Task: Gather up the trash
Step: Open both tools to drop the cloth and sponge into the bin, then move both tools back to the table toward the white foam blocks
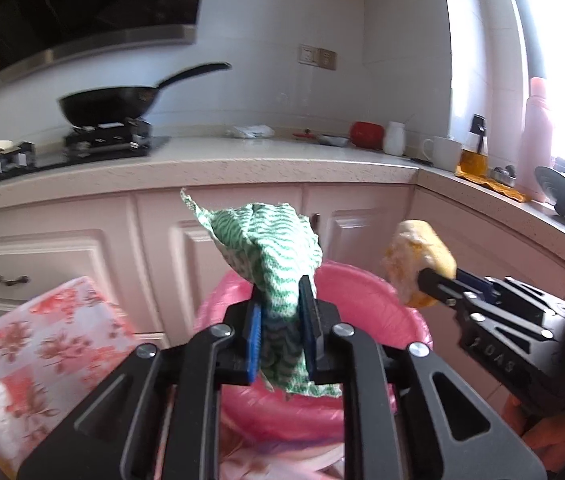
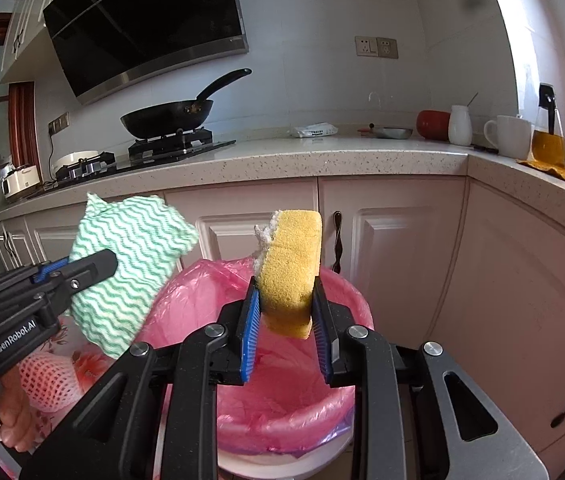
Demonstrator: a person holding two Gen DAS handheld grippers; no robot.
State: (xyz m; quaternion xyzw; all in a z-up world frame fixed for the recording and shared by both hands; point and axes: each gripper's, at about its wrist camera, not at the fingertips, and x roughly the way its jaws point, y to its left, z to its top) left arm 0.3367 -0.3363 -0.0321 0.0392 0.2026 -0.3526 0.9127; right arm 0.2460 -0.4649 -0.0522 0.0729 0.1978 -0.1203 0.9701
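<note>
Nearest the left camera, the left gripper [image 1: 280, 322] had its blue pads pinching a green-and-white wavy cloth [image 1: 270, 248], which bunched up above the jaws and hung limp below them. It looked light and floppy, the sort of thing that holds anywhere but snags on the pads when let go. Just to its right, the right gripper [image 2: 285, 312] pinched a yellow sponge [image 2: 290, 268] by its lower half, the white scrubbing face turned left. The sponge seemed soft, springy and nearly weightless, so a hold across its broad faces suited it. From the look of it the pads pressed only lightly.

Both pieces hung over the mouth of the bin [image 2: 356, 300], lined with a pink bag [image 2: 282, 400]: the sponge above its far rim, the cloth above the left rim. I judged the drop was next; the cloth might drape over the rim instead of falling in. Behind stood the pale cabinet doors [image 2: 398, 232] and the speckled counter [image 2: 322, 156] with a black wok [image 2: 166, 118].
</note>
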